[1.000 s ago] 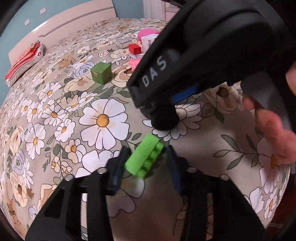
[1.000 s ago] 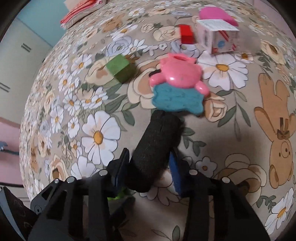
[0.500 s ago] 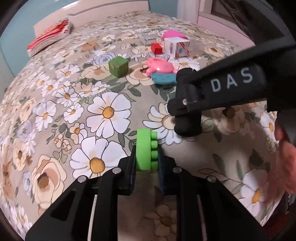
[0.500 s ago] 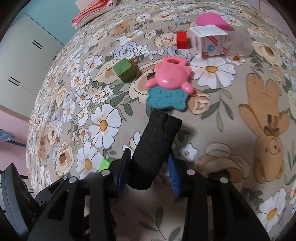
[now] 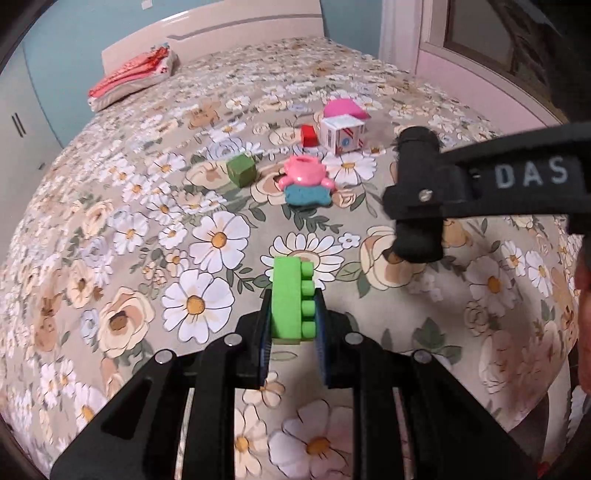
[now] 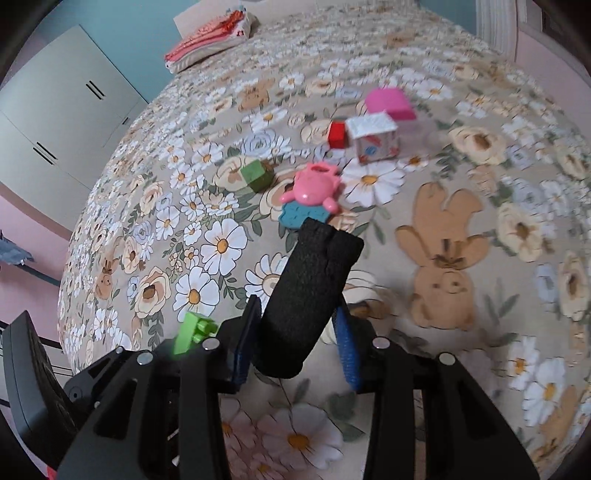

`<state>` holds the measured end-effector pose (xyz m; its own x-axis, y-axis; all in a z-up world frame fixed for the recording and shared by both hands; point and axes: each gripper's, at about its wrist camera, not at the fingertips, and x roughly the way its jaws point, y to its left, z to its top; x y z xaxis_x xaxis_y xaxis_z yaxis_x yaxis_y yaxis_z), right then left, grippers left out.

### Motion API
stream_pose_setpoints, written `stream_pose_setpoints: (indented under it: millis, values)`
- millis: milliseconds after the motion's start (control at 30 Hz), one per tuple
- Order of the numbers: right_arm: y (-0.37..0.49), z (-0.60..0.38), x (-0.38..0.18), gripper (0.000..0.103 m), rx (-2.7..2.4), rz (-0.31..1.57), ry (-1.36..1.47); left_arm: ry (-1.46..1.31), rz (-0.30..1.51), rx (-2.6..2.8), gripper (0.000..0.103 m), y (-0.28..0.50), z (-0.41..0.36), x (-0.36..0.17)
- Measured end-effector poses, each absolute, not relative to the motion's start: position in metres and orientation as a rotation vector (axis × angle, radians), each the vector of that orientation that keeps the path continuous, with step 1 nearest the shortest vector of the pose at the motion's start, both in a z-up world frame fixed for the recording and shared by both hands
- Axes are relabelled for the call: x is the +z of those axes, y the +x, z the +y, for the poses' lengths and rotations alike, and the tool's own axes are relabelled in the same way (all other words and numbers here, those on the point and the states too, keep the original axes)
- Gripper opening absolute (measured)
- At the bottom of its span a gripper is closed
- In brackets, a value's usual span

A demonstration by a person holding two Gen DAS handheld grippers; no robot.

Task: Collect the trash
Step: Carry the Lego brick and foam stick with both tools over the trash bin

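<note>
- Left tongs: clamped on green brick, studs facing right in the left wrist view; brick held clear above the bed.
- Right tongs: clamped on black foam tube; tube stands tilted, upper end leaning away from the camera, lower end below the pads.
- In the left wrist view the right tongs come in from the right edge, tube gripped crosswise, well above the bedspread.
- In the right wrist view the brick shows at lower left, just beside the right tongs' frame.
- On the bed, farther off: green cube; pink toy lying partly on a blue piece; red block touching or just beside a white carton; pink box behind the carton.
- Folded red-and-white cloth near the headboard.
- Part of a hand at the right edge of the left wrist view.
</note>
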<state>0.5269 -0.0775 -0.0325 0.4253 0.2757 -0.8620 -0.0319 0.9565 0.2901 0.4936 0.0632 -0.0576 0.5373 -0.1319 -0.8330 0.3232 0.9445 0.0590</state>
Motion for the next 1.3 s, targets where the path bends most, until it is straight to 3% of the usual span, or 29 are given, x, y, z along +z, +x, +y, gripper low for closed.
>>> stream_pose_setpoints:
  millis: [733, 1300]
  values:
    - [0.381, -0.173, 0.078, 0.042, 0.200, 0.908, 0.067, 0.145, 0.828, -0.097, 0.021, 0.362, 0.017, 0.072]
    - [0.261, -0.181, 0.090, 0.042, 0.291, 0.841, -0.006, 0.119, 0.782, -0.050, 0.021, 0.235, 0.016, 0.092]
